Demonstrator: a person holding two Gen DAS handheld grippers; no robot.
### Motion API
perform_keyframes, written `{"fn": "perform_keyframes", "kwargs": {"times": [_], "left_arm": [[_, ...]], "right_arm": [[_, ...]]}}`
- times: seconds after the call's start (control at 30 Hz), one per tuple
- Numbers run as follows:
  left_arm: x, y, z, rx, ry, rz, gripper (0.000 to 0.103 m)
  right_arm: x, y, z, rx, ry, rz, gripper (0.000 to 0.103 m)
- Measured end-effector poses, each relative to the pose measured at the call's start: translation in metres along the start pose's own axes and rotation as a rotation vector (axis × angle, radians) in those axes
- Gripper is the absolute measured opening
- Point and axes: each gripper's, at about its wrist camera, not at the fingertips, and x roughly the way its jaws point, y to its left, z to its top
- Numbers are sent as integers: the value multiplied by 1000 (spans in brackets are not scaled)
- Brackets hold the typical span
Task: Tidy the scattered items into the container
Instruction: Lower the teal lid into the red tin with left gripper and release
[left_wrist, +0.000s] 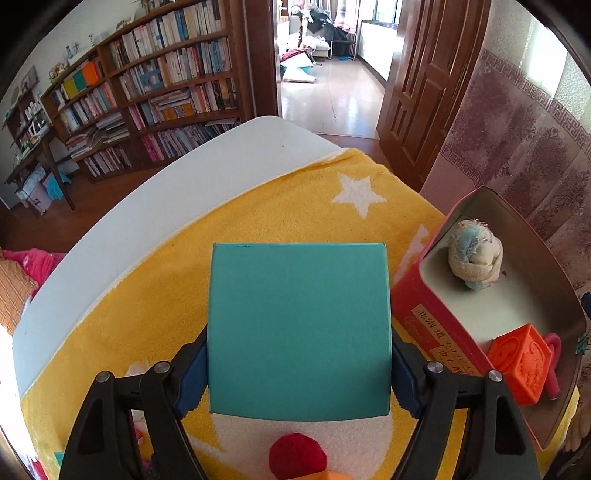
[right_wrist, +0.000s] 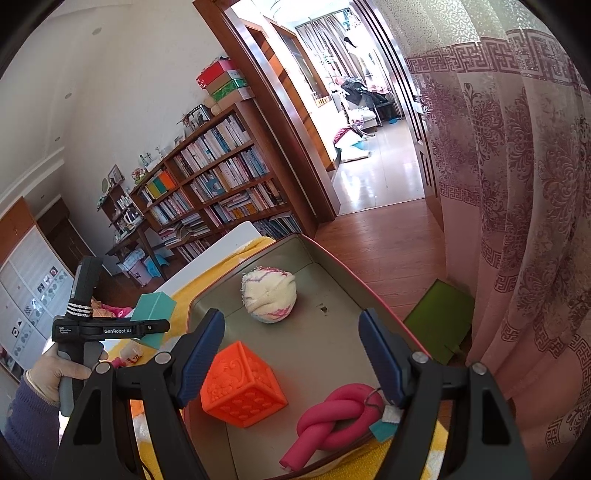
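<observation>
Teal box clamped in the left hand-held gripper, above the yellow towel on the tabletop.
Its pads press both box sides; the box hides much of the towel. The right hand-held gripper hangs wide and empty over the red tin, which holds an orange cube, a cloth ball and a pink knotted tube. A red ball is cut off below.

Teal box, orange cube, yellow towel (white star)
</observation>
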Motion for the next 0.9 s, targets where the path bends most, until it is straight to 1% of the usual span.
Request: {"fn": "perform_keyframes", "kwargs": {"times": [0.1,0.2,0.27,0.37,0.43,0.5,0.63,0.73,0.9], "left_arm": [[-15,-35,11,42,-46,-51,82],[-18,-72,20,81,-73,-107,82],[-18,-89,25,94,-86,-138,82],[-12,-109,33,99,-119,-165,82],[-7,-115,38,87,-130,-187,83],[-1,-122,38,85,-121,-203,83],[6,-133,32,105,-122,-207,83],[3,-131,27,83,-128,-213,83],[-4,-113,13,22,-130,-222,83]], "right_arm": [[-6,-2,1,9,-15,3,79],[-14,-6,3,11,-32,0,79],[-18,-8,4,11,-41,-5,79],[-22,-15,5,22,-49,-12,79],[-23,-18,6,32,-50,-14,79],[-25,-21,5,36,-51,-15,79],[-26,-22,6,39,-51,-15,79],[-26,-23,5,49,-50,-12,79],[-23,-17,3,43,-40,-1,79]]}}
